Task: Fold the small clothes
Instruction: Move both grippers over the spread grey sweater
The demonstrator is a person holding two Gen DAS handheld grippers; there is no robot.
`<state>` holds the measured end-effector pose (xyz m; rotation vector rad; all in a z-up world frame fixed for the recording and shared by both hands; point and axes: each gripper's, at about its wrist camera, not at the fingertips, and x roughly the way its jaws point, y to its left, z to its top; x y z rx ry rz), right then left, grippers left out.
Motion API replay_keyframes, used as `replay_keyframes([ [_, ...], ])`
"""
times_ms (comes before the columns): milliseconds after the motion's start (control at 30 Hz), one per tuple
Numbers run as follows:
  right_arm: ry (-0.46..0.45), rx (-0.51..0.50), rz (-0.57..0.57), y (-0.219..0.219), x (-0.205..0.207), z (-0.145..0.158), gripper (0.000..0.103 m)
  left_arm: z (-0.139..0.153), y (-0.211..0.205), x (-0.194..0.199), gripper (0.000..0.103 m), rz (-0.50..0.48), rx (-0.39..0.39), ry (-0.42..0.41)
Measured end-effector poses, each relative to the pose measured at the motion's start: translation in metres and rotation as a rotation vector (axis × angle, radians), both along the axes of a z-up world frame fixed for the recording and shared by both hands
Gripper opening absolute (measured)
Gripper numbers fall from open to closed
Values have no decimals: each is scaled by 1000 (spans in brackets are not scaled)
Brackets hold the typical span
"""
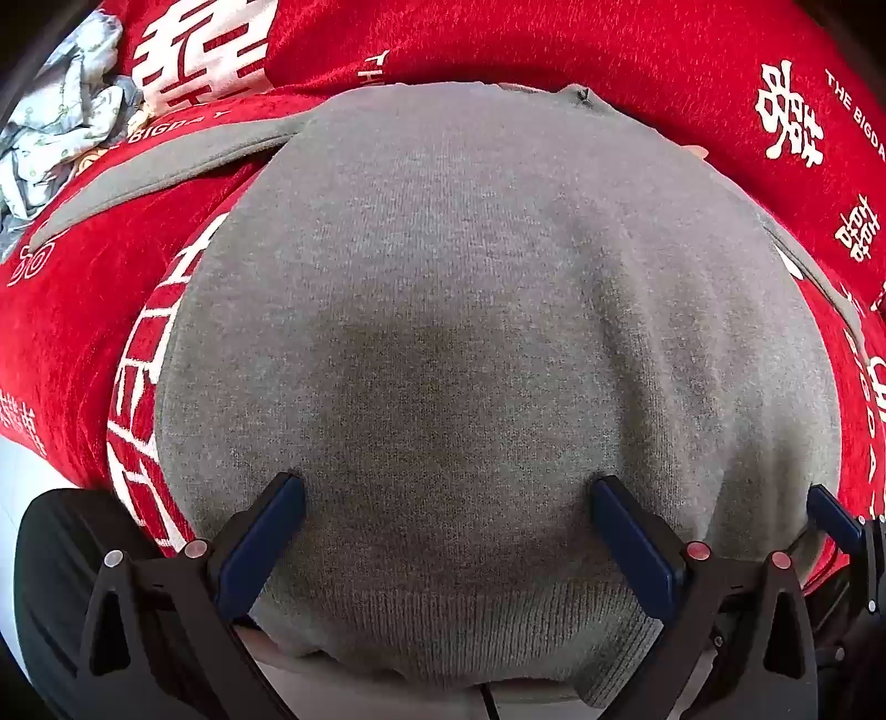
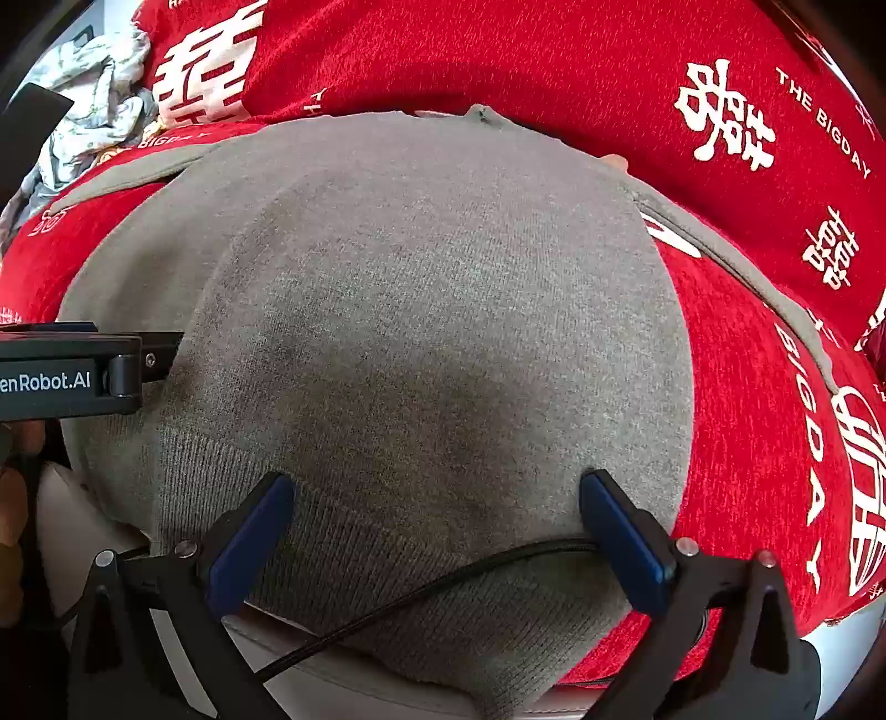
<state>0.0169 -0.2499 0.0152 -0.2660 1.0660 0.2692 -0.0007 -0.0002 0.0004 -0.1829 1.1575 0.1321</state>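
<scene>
While both grippers hang wide open, a grey knit garment (image 1: pixel 470 310) lies spread flat on a red cloth (image 1: pixel 554 44).

Red cloth with white characters and lettering covers the work surface, largest item in view. Grey garment lies on it, sleeves angled out to either side, ribbed hem nearest the cameras. Crumpled pale patterned clothes (image 1: pixel 61 127) sit at the far left edge, well apart from the garment. Left gripper (image 1: pixel 448 493) and right gripper (image 2: pixel 437 487) both point steeply down over the hem area, jaws fully spread, nothing between the blue pads. Black cable (image 2: pixel 443 587) crosses the hem.
</scene>
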Motion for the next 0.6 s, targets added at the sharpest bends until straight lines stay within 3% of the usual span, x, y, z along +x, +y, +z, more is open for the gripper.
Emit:
replay_keyframes([
  [233, 2, -2, -1, 1, 0, 1, 103, 4, 5, 3, 103, 3, -1, 1],
  [433, 23, -7, 22, 3, 3, 12, 103, 17, 5, -2, 103, -10, -2, -63],
  [600, -88, -39, 21, -5, 11, 41, 103, 45, 11, 2, 103, -1, -25, -138],
])
